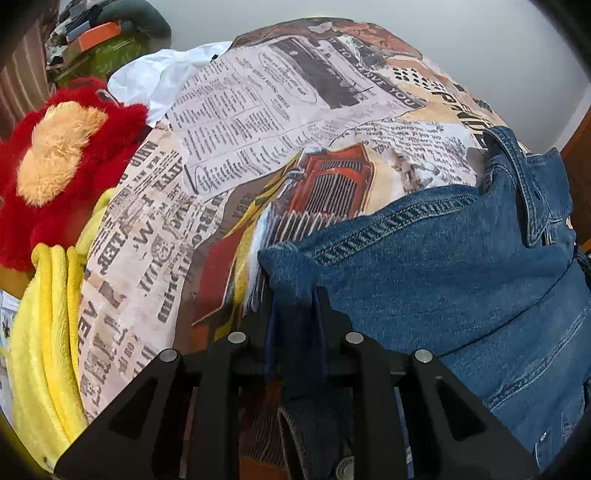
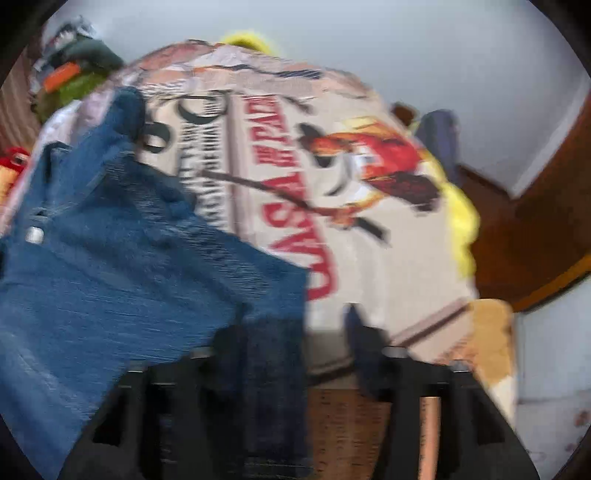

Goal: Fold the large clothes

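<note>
Red plush toy (image 1: pixel 70 162) with tan fuzzy patch at left, lying against newspaper-print bedspread (image 1: pixel 236 122). Yellow fleece blanket (image 1: pixel 48 332) bunched below plush, along bedspread's left edge. White cloth (image 1: pixel 159 79) crumpled behind plush, at bedspread's far edge. Green plush (image 1: pixel 110 55) with orange band far left, grey item on top. Pale wall (image 1: pixel 443 33) behind. Right wrist view blurred: bedspread shows red lettering and red-orange figure (image 2: pixel 384 155); brown wooden furniture (image 2: pixel 535 229) at right.
</note>
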A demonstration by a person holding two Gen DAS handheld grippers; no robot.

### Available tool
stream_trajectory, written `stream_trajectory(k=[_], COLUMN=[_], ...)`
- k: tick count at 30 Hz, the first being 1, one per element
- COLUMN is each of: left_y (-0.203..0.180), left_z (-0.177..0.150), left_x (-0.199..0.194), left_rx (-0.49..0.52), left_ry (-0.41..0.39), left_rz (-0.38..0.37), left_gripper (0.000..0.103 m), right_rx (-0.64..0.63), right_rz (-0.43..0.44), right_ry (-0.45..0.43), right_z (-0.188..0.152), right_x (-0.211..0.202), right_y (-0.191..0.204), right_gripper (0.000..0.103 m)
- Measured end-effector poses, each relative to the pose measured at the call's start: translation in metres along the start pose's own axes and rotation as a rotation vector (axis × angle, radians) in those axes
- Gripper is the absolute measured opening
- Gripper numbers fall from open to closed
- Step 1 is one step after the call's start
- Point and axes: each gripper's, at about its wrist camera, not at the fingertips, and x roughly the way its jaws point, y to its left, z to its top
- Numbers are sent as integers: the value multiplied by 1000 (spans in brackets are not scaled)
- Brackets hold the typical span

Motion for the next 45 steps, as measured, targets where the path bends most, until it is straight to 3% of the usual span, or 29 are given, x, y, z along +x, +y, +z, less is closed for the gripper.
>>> stream_trajectory(k=[2, 10, 17, 22, 24, 30, 32, 37, 45], left_y=[-1, -14, -47, -76, -83, -93, -92, -83, -50], left_z=[-2, -10, -20, -44, -54, -89, -101, -137, -205], left_x=[-3, -38, -114, -180, -200, -247, -257, -269, -255], left_rx=[5, 57, 124, 190, 204, 206, 202, 177, 70], left_ry=[10, 2, -110, -237, -263, -318, -332, -334, -320], left_rz=[14, 74, 9, 2, -12, -52, -59, -100, -56], left_gripper=[23, 25, 29, 50, 53, 75, 79, 89, 90], right_rx=[-7, 76, -35, -46, -45, -11, 5, 32, 116], right_rz=[-33, 76, 24, 78, 104, 179, 206, 234, 255], right_ry=[-18, 6, -144, -239, -280, -345, -349, -321, -162], right_z=[-3, -9, -25, -39, -47, -80, -96, -137, -213], right_x=[-3, -44, -137, -201, -229, -287, -297, -306, -277], right_y=[-3, -19, 3, 13, 17, 20, 18, 15, 10], right_gripper=[77, 77, 77, 77, 77, 81, 88, 91, 91])
